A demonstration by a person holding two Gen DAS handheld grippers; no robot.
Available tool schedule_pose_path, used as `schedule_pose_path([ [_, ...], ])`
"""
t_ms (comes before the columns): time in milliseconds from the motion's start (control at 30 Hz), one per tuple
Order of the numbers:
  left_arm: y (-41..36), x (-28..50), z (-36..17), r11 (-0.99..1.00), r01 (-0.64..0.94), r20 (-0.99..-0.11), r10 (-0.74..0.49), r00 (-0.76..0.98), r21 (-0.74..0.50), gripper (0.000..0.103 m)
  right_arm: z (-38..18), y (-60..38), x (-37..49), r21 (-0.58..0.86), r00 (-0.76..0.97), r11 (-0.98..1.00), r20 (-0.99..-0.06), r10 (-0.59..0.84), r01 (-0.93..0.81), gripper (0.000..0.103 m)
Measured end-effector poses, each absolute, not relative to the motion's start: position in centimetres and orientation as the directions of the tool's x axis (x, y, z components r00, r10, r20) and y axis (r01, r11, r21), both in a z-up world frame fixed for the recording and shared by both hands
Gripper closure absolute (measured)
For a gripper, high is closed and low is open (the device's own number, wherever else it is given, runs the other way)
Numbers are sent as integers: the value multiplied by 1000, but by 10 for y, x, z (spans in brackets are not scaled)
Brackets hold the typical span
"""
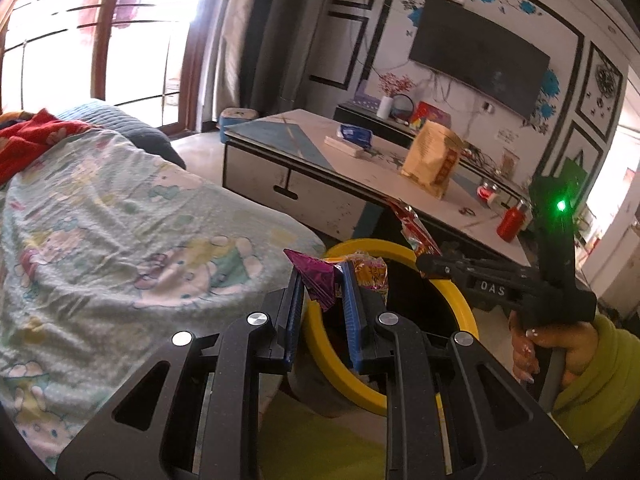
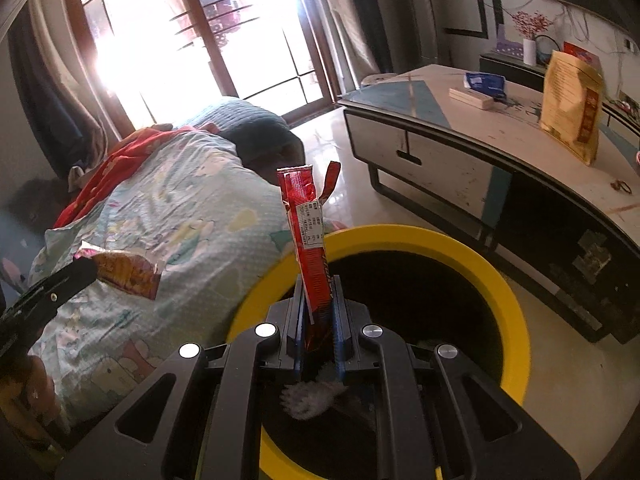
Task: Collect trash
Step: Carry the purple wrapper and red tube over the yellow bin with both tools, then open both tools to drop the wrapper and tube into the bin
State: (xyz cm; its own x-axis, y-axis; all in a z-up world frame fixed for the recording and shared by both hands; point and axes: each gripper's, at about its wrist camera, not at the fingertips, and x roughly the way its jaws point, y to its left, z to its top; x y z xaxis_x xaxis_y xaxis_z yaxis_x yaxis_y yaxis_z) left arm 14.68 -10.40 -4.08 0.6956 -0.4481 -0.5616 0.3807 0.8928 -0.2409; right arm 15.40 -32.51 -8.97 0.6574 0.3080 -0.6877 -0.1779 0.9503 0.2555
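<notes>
**Two wrappers held at the yellow-rimmed bin**

The room is a living space with a pale glossy floor [image 2: 332, 136]. Taking the yellow-rimmed trash bin [image 2: 516, 320] as the landmark: behind it and to its left lies a sofa under a pale green cartoon-print sheet [image 1: 120, 216], with a red flowered cloth [image 1: 32, 136] at the far end. Beyond that, tall wood-framed windows [image 2: 192, 40] glare with daylight. To the right of the bin stands a low coffee table [image 2: 460, 120] with a white and blue top and a drawer front. On it sit a gold stand-up pouch [image 2: 572, 104], its print too small to read, a blue packet [image 1: 354, 133] and a flat white box [image 1: 346, 147]. Farther back, a dark television [image 1: 480, 56] hangs on a wall painted with blue flowers.

The left gripper [image 1: 322, 284] is clamped on a crumpled magenta and gold foil wrapper [image 1: 320, 280] just above the bin's near-left rim. The right gripper [image 2: 318, 304] is closed on a long red snack wrapper [image 2: 308, 232], upright over the bin's opening; its white label is illegible. The right gripper's body reads "DAS" in the left wrist view.
</notes>
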Motion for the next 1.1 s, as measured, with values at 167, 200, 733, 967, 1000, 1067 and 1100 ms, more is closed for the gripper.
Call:
schedule_pose_path([
  [167, -128, 140, -48, 882, 421, -584, -458, 670, -210, 89, -93, -340, 146, 254, 659, 955, -694, 289, -151, 92],
  [200, -131, 140, -48, 881, 427, -587, -459, 667, -204, 89, -94, -342, 145, 253, 658, 956, -696, 286, -148, 92],
  [733, -184, 141, -69, 855, 498, -647, -460, 607, -141, 88, -121, -379, 124, 280, 618, 957, -740, 266, -77, 90],
  [967, -199, 150, -78, 852, 504, -674, -458, 580, -144, 85, -130, -387, 115, 289, 608, 956, -749, 262, -56, 80],
  [1000, -200, 151, -79, 852, 503, -675, -456, 580, -144, 81, -130, -388, 113, 288, 608, 956, -750, 261, -54, 77],
  [1067, -200, 153, -80, 851, 504, -678, -459, 575, -149, 79, -132, -389, 109, 287, 608, 956, -751, 258, -51, 75],
  [1100, -201, 153, -80, 852, 503, -677, -458, 576, -148, 74, -131, -389, 109, 287, 609, 957, -751, 256, -48, 73],
])
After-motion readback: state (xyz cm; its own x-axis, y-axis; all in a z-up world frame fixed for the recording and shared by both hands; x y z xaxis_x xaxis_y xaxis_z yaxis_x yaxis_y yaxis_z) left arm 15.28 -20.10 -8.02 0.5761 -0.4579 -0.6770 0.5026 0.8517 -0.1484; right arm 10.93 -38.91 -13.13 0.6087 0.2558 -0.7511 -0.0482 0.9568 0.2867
